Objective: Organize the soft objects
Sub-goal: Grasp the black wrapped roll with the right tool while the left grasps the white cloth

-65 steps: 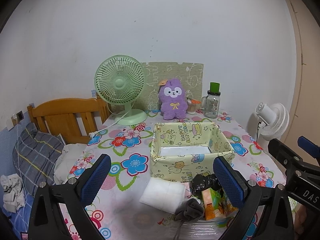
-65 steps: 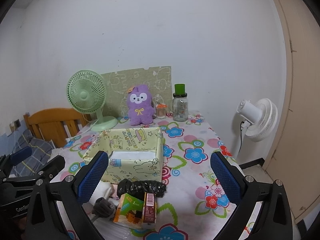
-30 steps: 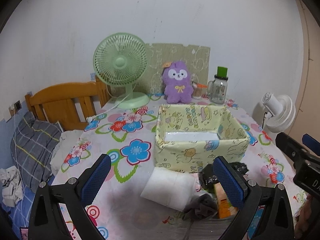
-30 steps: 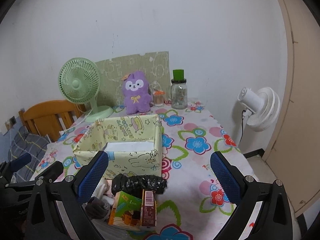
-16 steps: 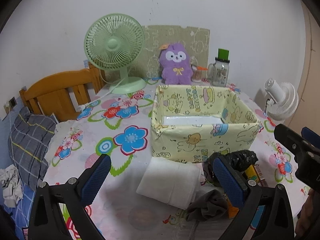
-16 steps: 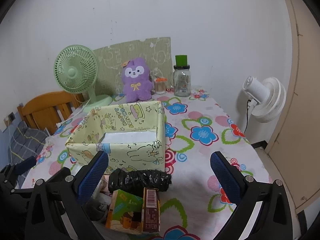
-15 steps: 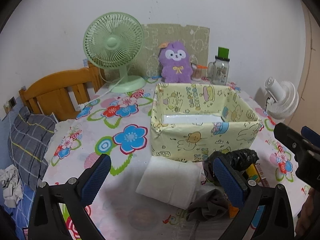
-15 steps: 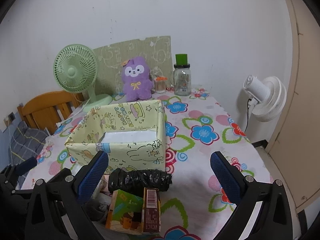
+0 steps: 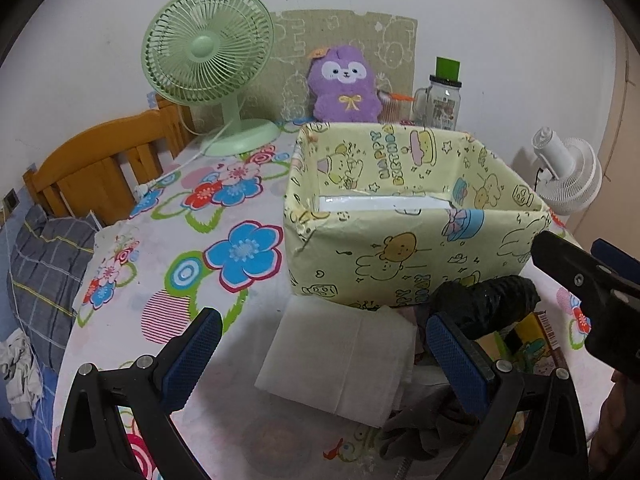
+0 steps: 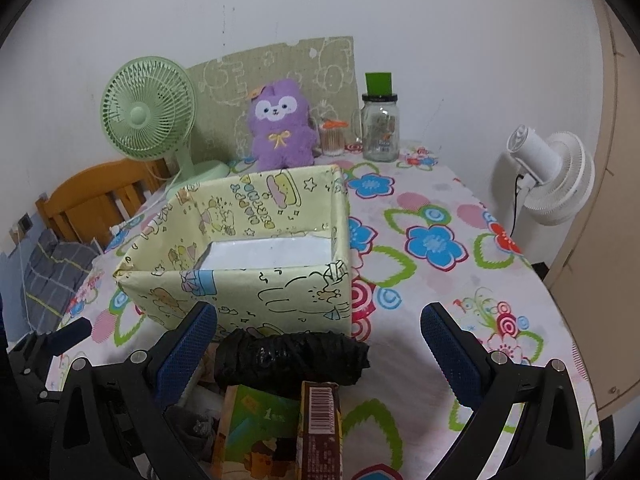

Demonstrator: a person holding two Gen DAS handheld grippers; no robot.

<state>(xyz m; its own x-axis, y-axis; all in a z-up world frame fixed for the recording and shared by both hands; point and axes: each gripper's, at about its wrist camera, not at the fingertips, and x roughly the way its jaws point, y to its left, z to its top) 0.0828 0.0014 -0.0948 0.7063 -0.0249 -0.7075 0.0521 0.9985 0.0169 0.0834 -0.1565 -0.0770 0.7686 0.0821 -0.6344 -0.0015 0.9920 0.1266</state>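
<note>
A yellow cartoon-print box (image 9: 404, 256) (image 10: 256, 292) stands open on the flowered table, with only a white bottom visible inside. In front of it lie a folded white cloth (image 9: 340, 360), a black crinkled roll (image 9: 486, 308) (image 10: 292, 356), a grey cloth (image 9: 428, 432) and small drink cartons (image 10: 280, 428). My left gripper (image 9: 320, 354) is open, low over the white cloth. My right gripper (image 10: 320, 344) is open above the black roll and cartons. A purple plush (image 9: 344, 86) (image 10: 280, 126) sits at the table's back.
A green desk fan (image 9: 208, 60) and a glass jar with a green lid (image 9: 442, 96) stand at the back. A wooden chair (image 9: 100, 164) is at the left edge, a white floor fan (image 10: 552, 176) beyond the right edge. Bedding lies lower left.
Both grippers have moved forward and down toward the box and the pile in front of it. Their jaws stayed open and nothing was picked up.
</note>
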